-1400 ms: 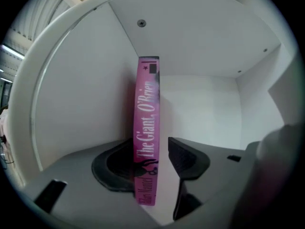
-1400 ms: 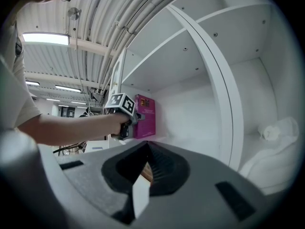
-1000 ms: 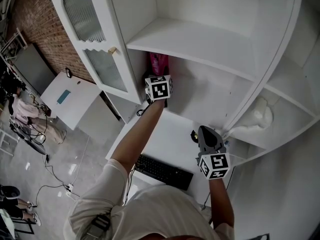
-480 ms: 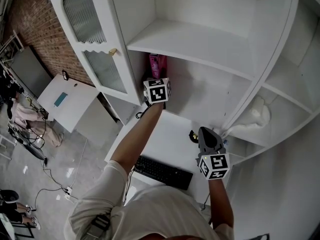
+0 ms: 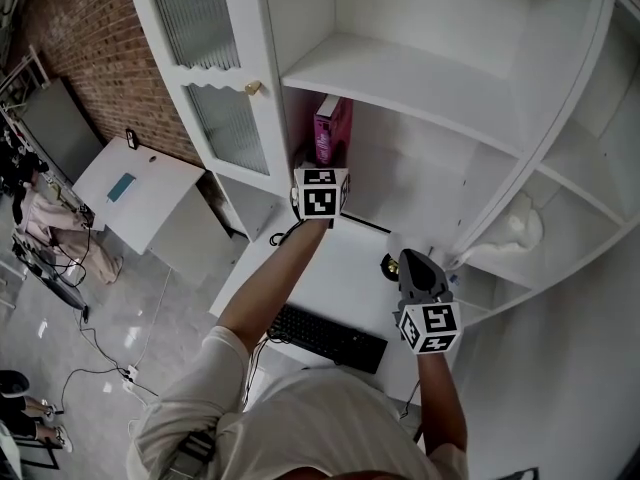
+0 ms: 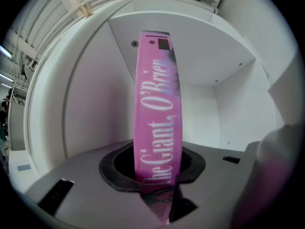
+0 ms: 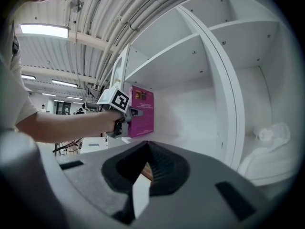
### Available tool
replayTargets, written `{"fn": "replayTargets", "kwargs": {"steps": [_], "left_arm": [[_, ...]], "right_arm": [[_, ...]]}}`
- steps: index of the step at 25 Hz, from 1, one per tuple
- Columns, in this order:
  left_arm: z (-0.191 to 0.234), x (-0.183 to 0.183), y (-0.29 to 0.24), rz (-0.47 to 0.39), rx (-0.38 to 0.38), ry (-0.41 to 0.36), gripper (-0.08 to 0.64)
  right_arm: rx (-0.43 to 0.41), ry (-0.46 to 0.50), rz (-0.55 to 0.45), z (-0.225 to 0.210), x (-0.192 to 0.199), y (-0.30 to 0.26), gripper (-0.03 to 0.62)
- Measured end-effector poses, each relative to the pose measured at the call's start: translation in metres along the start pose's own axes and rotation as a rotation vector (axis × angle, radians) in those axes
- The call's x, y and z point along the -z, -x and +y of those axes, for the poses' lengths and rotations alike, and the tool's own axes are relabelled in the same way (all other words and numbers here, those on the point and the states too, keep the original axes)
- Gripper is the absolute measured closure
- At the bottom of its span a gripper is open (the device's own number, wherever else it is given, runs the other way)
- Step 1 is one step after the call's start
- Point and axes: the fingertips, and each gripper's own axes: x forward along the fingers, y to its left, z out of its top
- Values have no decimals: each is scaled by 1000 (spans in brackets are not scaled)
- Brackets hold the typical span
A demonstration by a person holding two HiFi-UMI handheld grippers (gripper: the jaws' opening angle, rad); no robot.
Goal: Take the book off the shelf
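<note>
A pink book point(image 5: 332, 128) stands upright in the white cabinet's compartment, under the shelf board point(image 5: 400, 78). My left gripper point(image 5: 322, 164) points level at it, and its jaws have just been closing on the spine. In the left gripper view the pink spine point(image 6: 157, 128) fills the gap of the left gripper point(image 6: 159, 194), both pads against it. The right gripper view shows the book point(image 7: 143, 111) sideways with the left gripper point(image 7: 131, 113) clamped on its near edge. My right gripper point(image 5: 413, 264) hovers over the desk, shut and empty, its jaws point(image 7: 141, 185) together.
A glass-fronted cabinet door point(image 5: 215, 78) stands open to the left of the book. A black keyboard point(image 5: 325, 336) lies on the white desk point(image 5: 340, 268). A small dark and gold object point(image 5: 388, 264) sits by my right gripper. A white bundle point(image 5: 515, 233) rests on the right side shelf.
The left gripper has drawn back from the compartment with the pink book, which now shows more of its cover. The right gripper has stayed in place.
</note>
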Motion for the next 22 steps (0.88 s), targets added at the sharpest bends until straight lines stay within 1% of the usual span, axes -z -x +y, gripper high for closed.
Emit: {"fn": "replayTargets", "kwargs": {"steps": [5,10,22], "left_arm": [[-3,0,30,-8,60,10,430],[-7,-1,60,-26,126,3,430],[17,5,119,-72,203,-5,430]], "right_arm": [[2,15,1,15,-3,-1,589],[25,32,9,25,-4,1,589],[136,61,28,52,-1,20,589]]}}
